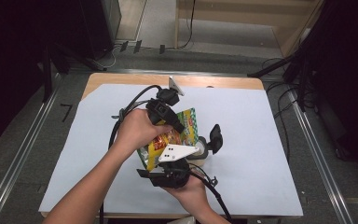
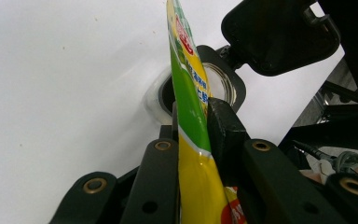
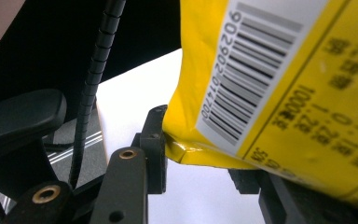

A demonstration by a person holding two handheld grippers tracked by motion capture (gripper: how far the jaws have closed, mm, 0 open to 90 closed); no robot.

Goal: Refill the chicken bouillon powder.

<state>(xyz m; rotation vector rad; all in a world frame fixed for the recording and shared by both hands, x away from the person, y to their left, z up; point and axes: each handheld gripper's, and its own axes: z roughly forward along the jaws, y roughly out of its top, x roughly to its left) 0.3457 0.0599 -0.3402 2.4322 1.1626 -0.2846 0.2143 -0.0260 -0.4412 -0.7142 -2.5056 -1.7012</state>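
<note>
Snack bag (image 1: 172, 137) pinched between left gripper's (image 2: 193, 116) jaws.

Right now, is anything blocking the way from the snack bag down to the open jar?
Nothing visible does. The snack bag is held by the left gripper and right gripper just above and beside the glass jar. The jar's black lid is swung back, leaving the mouth open.

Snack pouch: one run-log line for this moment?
object: snack pouch | left gripper: shut on pouch edge | right gripper: shut on pouch corner | below: open glass jar | table
</note>
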